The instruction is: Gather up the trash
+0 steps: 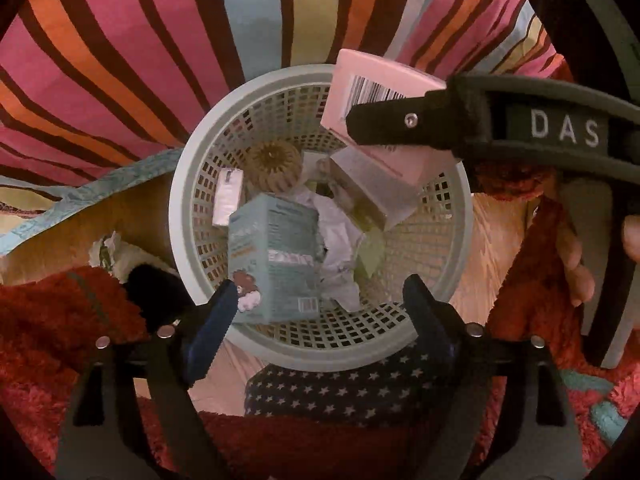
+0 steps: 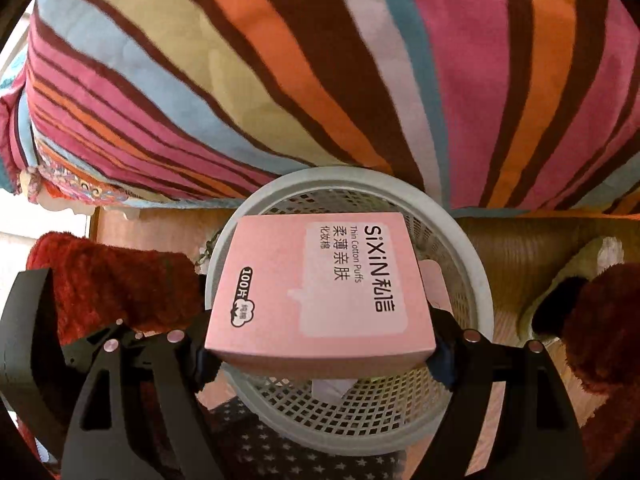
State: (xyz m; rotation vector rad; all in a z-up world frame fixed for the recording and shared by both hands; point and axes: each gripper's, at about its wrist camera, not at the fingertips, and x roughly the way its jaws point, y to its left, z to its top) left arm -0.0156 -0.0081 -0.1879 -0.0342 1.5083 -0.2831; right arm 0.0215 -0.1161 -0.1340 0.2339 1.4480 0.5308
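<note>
Trash basket (image 1: 320, 354) sits on the floor by the bed. Left gripper (image 1: 316, 300) jaws spread, blue box (image 1: 276, 256) loose inside. Right gripper (image 2: 320, 354) clamps pink box (image 2: 320, 288) over the rim; skewed release could tip it outside.

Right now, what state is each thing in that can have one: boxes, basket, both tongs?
Basket: upright, partly filled with trash.
Blue box: inside the basket, free between the open left tongs.
Pink box: shut, gripped over the basket, not yet dropped.
Left tongs: open, empty.
Right tongs: shut on the pink box.
</note>
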